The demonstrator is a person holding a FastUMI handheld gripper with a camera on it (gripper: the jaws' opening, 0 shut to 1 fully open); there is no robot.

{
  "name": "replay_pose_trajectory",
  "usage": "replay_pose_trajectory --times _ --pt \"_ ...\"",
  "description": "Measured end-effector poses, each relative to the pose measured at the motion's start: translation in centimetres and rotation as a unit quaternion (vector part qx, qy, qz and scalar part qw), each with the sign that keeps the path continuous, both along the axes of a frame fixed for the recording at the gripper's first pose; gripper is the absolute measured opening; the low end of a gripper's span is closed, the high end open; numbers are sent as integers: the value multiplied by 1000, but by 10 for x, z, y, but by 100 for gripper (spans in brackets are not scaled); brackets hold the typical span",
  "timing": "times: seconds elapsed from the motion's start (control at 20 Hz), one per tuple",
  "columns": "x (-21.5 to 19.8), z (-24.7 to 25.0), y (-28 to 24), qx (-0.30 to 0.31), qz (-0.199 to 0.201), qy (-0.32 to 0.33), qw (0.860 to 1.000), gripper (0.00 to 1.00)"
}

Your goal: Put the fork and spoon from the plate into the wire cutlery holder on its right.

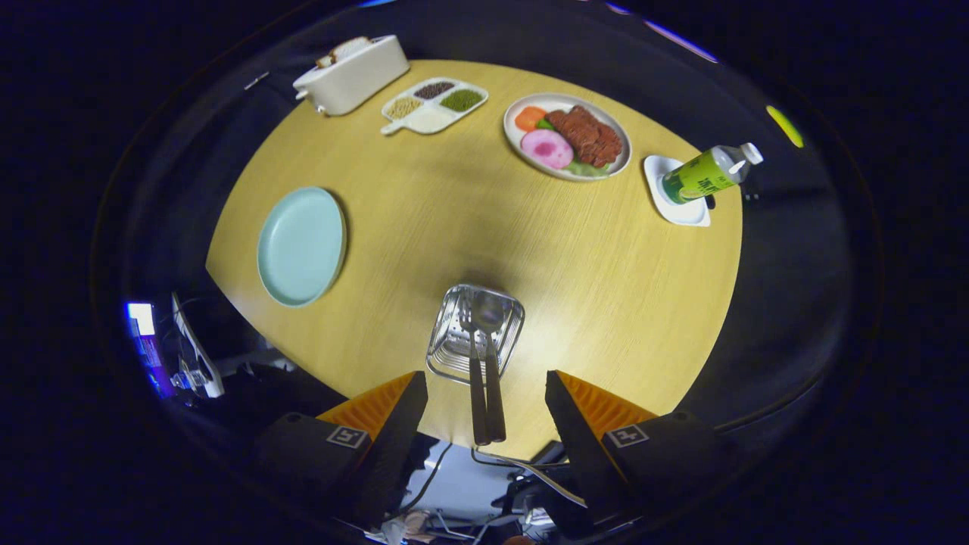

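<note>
Fork and spoon: we see the fork [475, 378] and spoon [490, 363] standing together in the wire cutlery holder [475, 333], dark handles poking up between the fingers.
Plate: the pale green plate [301, 246] sits bare, off to the holder's left.
Tongs: our tongs [484, 412] hang above, spread wide apart, gripping nothing.
Surface: the round wooden surface [590, 288] also carries a food plate [568, 136], a divided snack tray [434, 104], a white box [352, 73] and a green bottle [708, 172] on a coaster.

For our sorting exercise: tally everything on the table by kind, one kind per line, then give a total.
Plates: 2, teal plate, food plate
Trays: 1, divided tray
Cutlery: 2, fork, spoon
Holders: 1, wire holder
Bottles: 1, bottle
Coasters: 1, coaster
Boxes: 1, white box
Total: 9

The gripper is open.
</note>
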State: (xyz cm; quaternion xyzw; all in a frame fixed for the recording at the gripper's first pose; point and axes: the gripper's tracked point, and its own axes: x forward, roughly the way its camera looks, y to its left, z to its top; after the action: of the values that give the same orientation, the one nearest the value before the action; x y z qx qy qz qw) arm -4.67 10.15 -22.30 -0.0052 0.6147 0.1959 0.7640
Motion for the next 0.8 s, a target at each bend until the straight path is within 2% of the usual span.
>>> replay_pose_trajectory --times 0.2,0.35,0.5,0.8 --pt "20 38 -20 30 -69 -110 991 98" --pt "37 61 -37 23 -102 -190 976 98" --pt "53 83 -36 22 -128 -271 954 98" --pt "62 135 -33 2 -130 -405 905 99"
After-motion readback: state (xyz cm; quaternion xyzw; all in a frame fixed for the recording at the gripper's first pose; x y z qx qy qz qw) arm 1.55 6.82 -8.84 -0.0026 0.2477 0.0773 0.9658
